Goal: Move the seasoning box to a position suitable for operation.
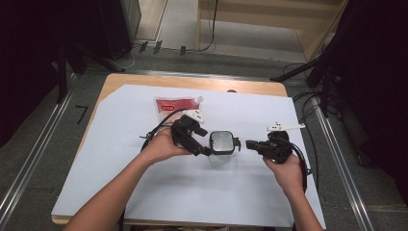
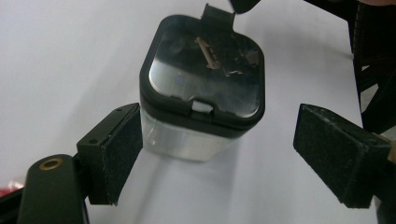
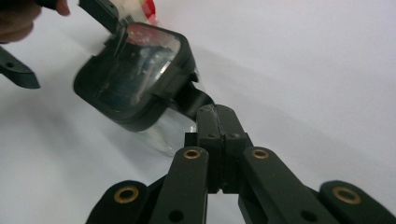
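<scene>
Both grippers flank the clear container [image 1: 222, 146] mid-table on the white sheet [image 1: 144, 192]. Its black lid's side tab [image 3: 194, 99] points straight at the right gripper [image 3: 215, 114], whose jaws are closed and look pinched on that tab. Left gripper [image 2: 219, 149] stands wide, pads off the walls, straddling it, so the left's nearer the body.

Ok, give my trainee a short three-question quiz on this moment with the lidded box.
1. True or false: the left gripper is clamped on the clear container.
2. What lies beyond the left hand on the white sheet? A) a red pouch B) a spoon C) a cup
3. Which part of the black lid do the tips of the right gripper meet?

Key
1. False: its pads stand apart on either side of it.
2. A, the red pouch.
3. The side tab.
</scene>
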Tool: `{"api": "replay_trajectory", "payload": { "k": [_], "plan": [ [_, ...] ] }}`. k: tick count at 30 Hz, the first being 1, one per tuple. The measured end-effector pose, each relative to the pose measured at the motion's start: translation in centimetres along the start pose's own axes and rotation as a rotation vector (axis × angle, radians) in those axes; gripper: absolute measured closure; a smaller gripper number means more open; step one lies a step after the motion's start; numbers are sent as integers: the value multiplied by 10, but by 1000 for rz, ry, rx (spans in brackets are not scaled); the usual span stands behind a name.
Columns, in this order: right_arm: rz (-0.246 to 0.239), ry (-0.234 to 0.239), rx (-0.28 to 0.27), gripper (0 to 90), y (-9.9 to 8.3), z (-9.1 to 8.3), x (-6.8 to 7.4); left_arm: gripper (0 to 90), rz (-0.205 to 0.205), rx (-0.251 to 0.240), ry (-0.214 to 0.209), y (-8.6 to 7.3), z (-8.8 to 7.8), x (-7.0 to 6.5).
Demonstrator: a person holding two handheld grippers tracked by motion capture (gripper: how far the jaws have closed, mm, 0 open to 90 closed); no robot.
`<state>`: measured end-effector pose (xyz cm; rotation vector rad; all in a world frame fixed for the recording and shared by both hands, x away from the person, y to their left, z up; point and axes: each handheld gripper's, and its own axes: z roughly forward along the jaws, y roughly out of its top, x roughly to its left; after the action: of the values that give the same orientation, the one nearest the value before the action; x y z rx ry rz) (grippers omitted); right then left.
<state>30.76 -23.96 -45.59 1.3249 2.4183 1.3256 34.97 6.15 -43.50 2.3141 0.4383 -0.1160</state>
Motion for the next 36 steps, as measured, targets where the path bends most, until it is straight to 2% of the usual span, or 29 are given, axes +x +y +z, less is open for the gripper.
{"api": "replay_trajectory", "payload": {
  "k": [1,5,6,8,11,13,17,21,23,28,36],
  "plan": [
    [0,-4,6,900,0,2,-2,167,9,1,16,2,2,0],
    [5,10,28,900,2,9,-5,167,10,-9,37,7,9,2],
    [1,14,31,900,3,10,-5,166,22,-11,35,7,10,2],
    [-3,13,33,900,4,12,-4,165,9,0,24,6,13,3],
    [-7,9,36,900,4,14,-3,151,9,-16,23,5,16,3],
    [-3,6,37,900,3,15,-2,147,4,-15,4,4,18,3],
    [1,2,45,900,1,18,-1,140,27,2,29,1,23,1],
    [7,2,43,900,1,20,0,141,10,15,31,-3,29,3],
    [8,-1,42,900,1,21,-1,142,15,18,31,-4,32,3],
    [10,-11,43,900,0,23,-1,137,5,4,15,-5,38,6],
    [20,-14,40,900,-1,23,-1,140,42,-2,32,-5,39,5]
  ]
}}
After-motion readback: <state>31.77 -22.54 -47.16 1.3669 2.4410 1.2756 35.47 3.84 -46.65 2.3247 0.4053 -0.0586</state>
